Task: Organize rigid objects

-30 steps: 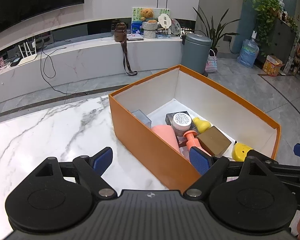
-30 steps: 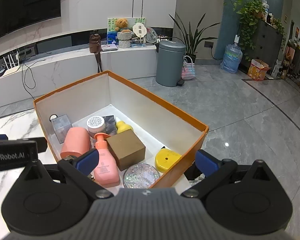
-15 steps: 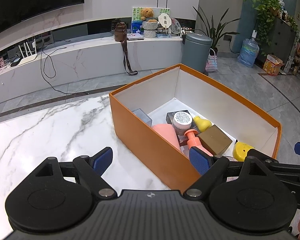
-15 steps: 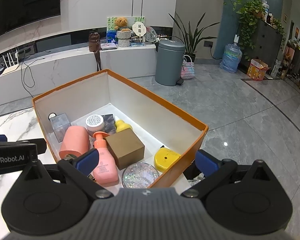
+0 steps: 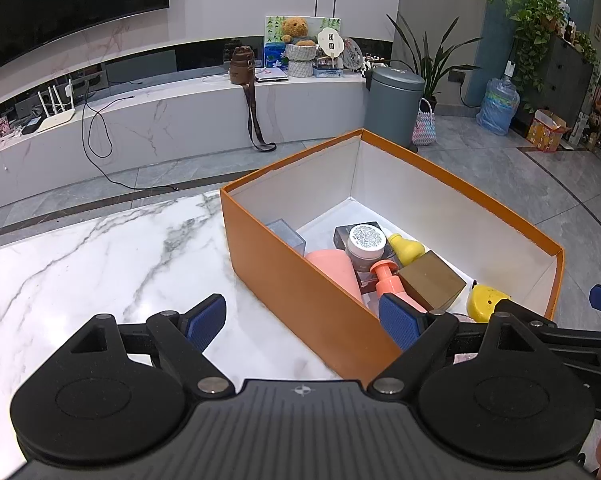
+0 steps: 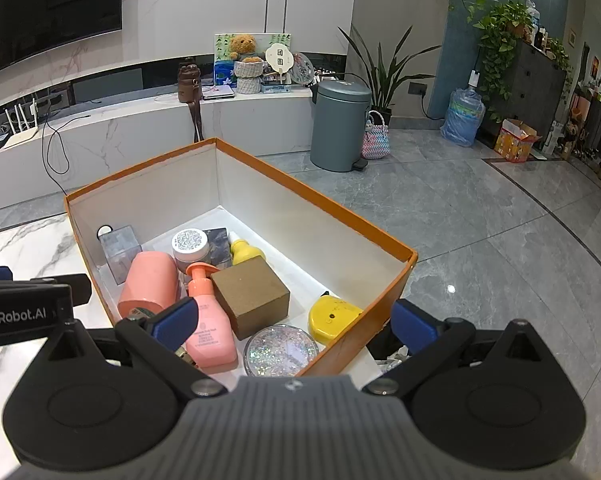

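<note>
An orange box (image 6: 384,304) (image 5: 300,280) stands on the marble table (image 5: 80,272) at its right end. Inside lie a pink pump bottle (image 6: 208,320), a brown cube (image 6: 250,298), a pink cup (image 6: 148,284), a yellow tape measure (image 6: 332,318), a glittery round lid (image 6: 280,350), a white-lidded jar (image 6: 190,244), a small yellow bottle (image 6: 244,252) and a clear case (image 6: 118,246). My right gripper (image 6: 292,322) hovers open over the box's near end, nothing between its fingers. My left gripper (image 5: 302,320) is open astride the box's near left wall.
The table's right edge runs just past the box, with grey tiled floor (image 6: 480,220) beyond. A grey bin (image 6: 338,124) and a low marble shelf (image 5: 160,120) with cables stand far behind. Bare marble stretches left of the box.
Both grippers have drifted very slightly; the box sits a touch higher in the right wrist view. Both stay open and the objects lie unmoved.
</note>
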A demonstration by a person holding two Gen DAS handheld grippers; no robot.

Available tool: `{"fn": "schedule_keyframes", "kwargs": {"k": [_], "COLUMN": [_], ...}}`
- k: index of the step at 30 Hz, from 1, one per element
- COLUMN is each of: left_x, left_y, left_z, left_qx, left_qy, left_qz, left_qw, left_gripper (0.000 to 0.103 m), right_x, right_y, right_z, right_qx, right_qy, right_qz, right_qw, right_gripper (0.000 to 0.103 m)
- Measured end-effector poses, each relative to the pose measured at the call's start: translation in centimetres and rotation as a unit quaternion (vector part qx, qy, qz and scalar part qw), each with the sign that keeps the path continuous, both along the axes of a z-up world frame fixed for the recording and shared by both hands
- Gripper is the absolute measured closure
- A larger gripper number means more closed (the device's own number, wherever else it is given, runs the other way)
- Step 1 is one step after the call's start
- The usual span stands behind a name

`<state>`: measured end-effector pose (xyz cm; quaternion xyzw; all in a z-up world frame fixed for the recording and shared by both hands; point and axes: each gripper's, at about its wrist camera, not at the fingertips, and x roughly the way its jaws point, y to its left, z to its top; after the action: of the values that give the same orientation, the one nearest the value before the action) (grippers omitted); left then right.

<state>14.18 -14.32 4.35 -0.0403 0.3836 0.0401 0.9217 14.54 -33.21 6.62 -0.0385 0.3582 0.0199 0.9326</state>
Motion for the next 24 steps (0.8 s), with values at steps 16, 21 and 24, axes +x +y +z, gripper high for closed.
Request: {"fn": "schedule_keyframes", "kwargs": {"k": [16, 21, 24], "left_x": [-0.21, -0.28, -0.09], "left_y": [-0.04, -0.06, -0.02], "left_z": [0.19, 0.21, 0.20], "left_qx": [0.003, 0.004, 0.002], "left_qy": [0.004, 0.001, 0.003], "left_qz": [0.000, 0.001, 0.001], "left_qw": [1.0000, 1.0000, 1.0000], "left_gripper": [0.002, 0.002, 0.002], "right_x": [-0.03, 0.01, 0.02], "right_y": [-0.29, -0.40, -0.39], "right_z": [-0.05, -0.09, -0.11], "right_qx": [0.002, 0.003, 0.000], "right_qy": [-0.001, -0.001, -0.001], "right_qz": [-0.001, -0.001, -0.001], "right_qw": [1.000, 1.000, 1.000], "right_gripper": [0.003, 0.003, 0.003]}}
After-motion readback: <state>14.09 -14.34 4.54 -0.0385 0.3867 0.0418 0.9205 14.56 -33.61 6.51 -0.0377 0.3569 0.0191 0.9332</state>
